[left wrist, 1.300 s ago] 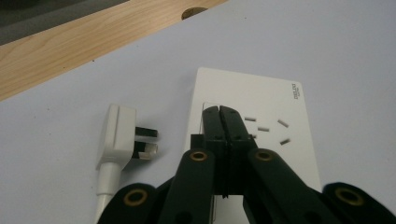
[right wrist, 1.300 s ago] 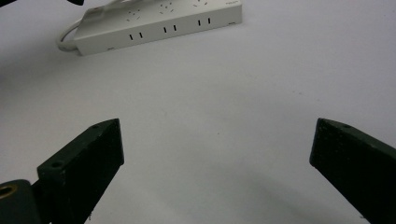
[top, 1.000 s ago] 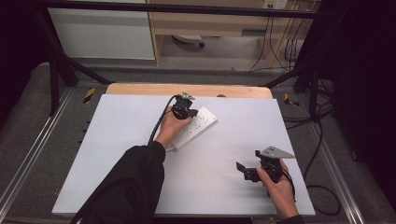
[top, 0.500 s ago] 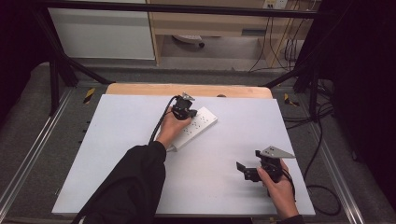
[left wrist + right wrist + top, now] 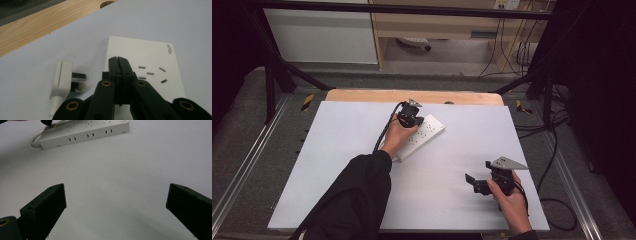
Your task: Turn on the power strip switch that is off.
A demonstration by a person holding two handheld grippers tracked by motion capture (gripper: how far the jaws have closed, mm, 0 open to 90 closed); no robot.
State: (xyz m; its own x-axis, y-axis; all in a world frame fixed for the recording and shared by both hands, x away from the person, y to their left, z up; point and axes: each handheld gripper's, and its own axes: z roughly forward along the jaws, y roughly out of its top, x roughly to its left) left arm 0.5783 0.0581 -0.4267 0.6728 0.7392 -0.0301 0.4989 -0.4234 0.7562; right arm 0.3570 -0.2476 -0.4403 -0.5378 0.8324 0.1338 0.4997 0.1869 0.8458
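Note:
A white power strip (image 5: 428, 133) lies slantwise on the white table top (image 5: 337, 150). My left gripper (image 5: 416, 119) is over it, held by a hand with a black sleeve. In the left gripper view its jaws (image 5: 117, 60) are pressed together with nothing between them, their tips over the strip (image 5: 150, 55) just left of a socket. A white plug (image 5: 62, 80) with metal pins lies on the table to the left of the strip. My right gripper (image 5: 475, 184) rests near the front right of the table, open wide (image 5: 116, 190) over bare surface and facing the strip (image 5: 85, 132).
A wooden strip (image 5: 412, 96) runs along the table's far edge, also in the left gripper view (image 5: 37, 27). Black frame bars, cables on the floor (image 5: 557, 165) and cabinets stand beyond and beside the table.

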